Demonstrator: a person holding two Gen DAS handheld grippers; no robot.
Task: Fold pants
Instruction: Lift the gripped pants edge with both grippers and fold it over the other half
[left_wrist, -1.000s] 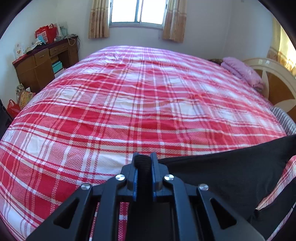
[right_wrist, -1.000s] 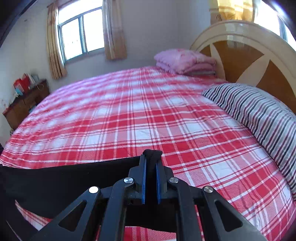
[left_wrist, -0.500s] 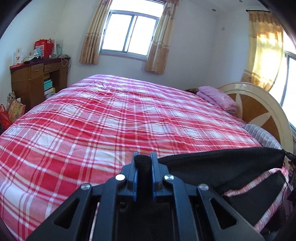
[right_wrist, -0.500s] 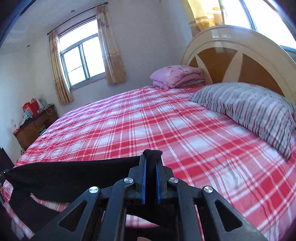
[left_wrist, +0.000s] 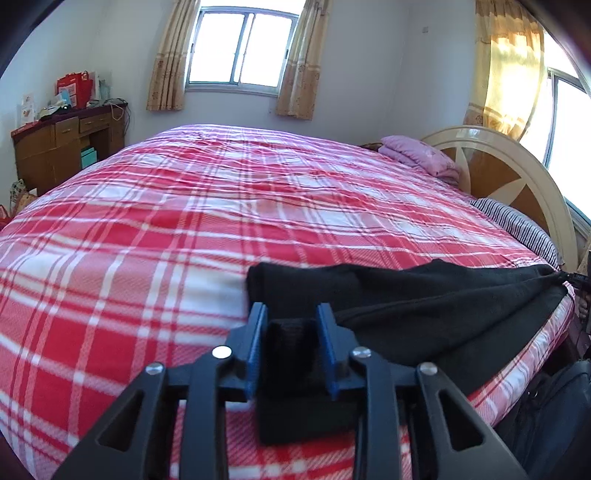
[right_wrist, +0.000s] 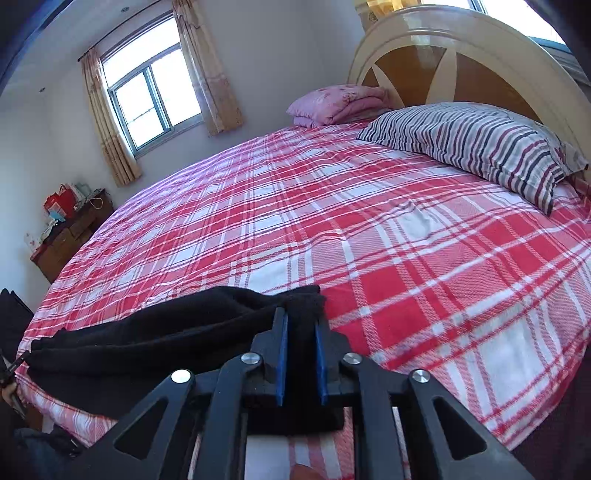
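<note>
Left wrist view: the left gripper (left_wrist: 291, 325) is showing parted jaws, with the black pants (left_wrist: 424, 310) lying beyond and between them on the red plaid bedsheet (left_wrist: 184, 221) (no legible writing), long axis running rightward along the near bed edge.

Right wrist view: the right gripper (right_wrist: 300, 332) is likewise standing partly open, with the dark cloth of the pants (right_wrist: 147, 332) between its blue pads and extending leftward; whether the pads are touching it cannot be told.

Red plaid bed (left_wrist: 155, 229), black pants (left_wrist: 424, 295) along near edge, striped pillow (right_wrist: 480, 144), pink quilt (right_wrist: 340, 103)

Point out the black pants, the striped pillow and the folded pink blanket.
black pants (left_wrist: 424, 295), left wrist view, middle of the cloth.
striped pillow (right_wrist: 480, 144), right wrist view, its top face.
folded pink blanket (right_wrist: 332, 103), right wrist view, upper fold.
</note>
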